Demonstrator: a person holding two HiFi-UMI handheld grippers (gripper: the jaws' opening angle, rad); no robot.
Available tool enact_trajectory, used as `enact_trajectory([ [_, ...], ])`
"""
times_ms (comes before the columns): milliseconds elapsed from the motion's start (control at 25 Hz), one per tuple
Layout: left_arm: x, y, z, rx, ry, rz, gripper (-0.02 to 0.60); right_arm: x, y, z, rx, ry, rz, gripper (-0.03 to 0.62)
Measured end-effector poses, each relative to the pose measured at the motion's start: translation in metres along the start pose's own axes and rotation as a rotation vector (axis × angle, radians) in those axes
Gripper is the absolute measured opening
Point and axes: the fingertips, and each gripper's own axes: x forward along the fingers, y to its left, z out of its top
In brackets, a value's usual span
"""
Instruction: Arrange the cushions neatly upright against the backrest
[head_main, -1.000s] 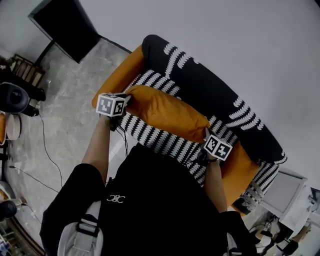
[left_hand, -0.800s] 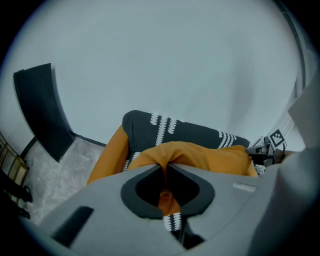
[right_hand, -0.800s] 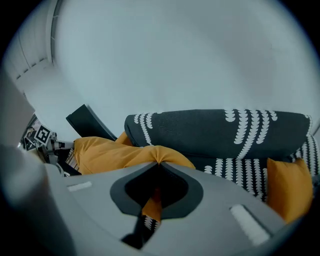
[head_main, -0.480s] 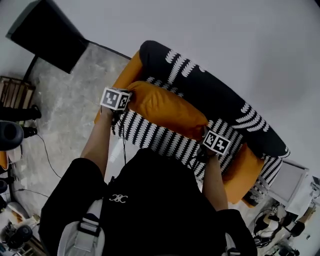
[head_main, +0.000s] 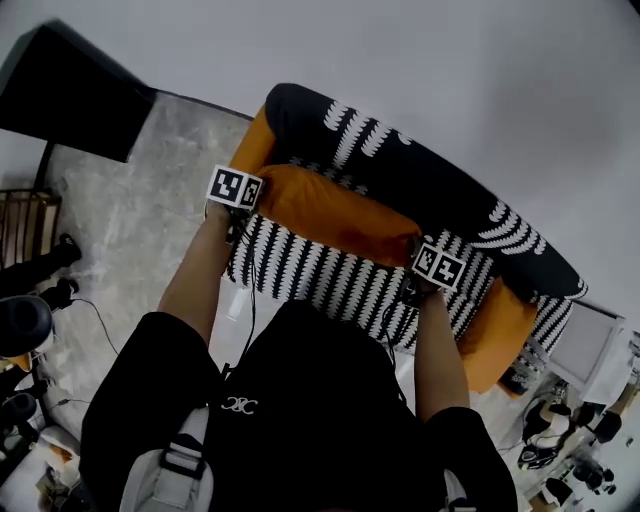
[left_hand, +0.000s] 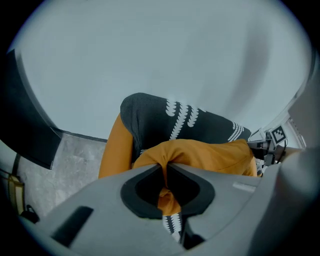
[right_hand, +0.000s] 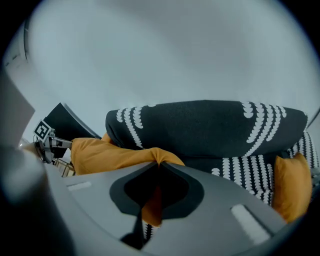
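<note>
A long orange cushion (head_main: 335, 210) lies across the striped seat (head_main: 320, 275), close in front of the black backrest (head_main: 420, 170) with white leaf print. My left gripper (head_main: 260, 192) is shut on the cushion's left corner; fabric bunches between its jaws in the left gripper view, where my left gripper (left_hand: 164, 167) pinches the cushion (left_hand: 205, 155). My right gripper (head_main: 418, 248) is shut on the right corner, and my right gripper (right_hand: 157, 165) shows the cushion (right_hand: 110, 152) pinched the same way. A second orange cushion (right_hand: 290, 185) stands at the sofa's right end.
Orange armrests close the sofa at left (head_main: 255, 140) and right (head_main: 495, 330). A dark panel (head_main: 70, 100) stands on the grey floor at the far left, with cables (head_main: 90, 310) and gear nearby. A white side table (head_main: 580, 345) sits beside the sofa's right end.
Both grippers have carried the orange cushion down and in toward the backrest. It was held above the seat and now sits lower, near the base of the backrest.
</note>
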Motion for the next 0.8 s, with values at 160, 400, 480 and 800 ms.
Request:
enact_trajectory([
  [160,0.011,0.009,0.039,-0.007,-0.050,-0.023,0.033,0.013,-0.007,0.043,-0.046,-0.027,-0.039,0.032],
  [400,0.028,0.035,0.087,-0.010,-0.093,0.032,0.048,0.034,-0.010,0.088,-0.037,-0.043,-0.110,0.041],
  [480,0.035,0.040,0.097,-0.013,-0.107,0.037,0.049,0.041,-0.011,0.098,-0.034,-0.048,-0.128,0.040],
  [800,0.042,0.054,0.132,0.021,-0.203,0.082,0.104,0.046,-0.018,0.137,-0.088,-0.145,-0.179,0.052],
])
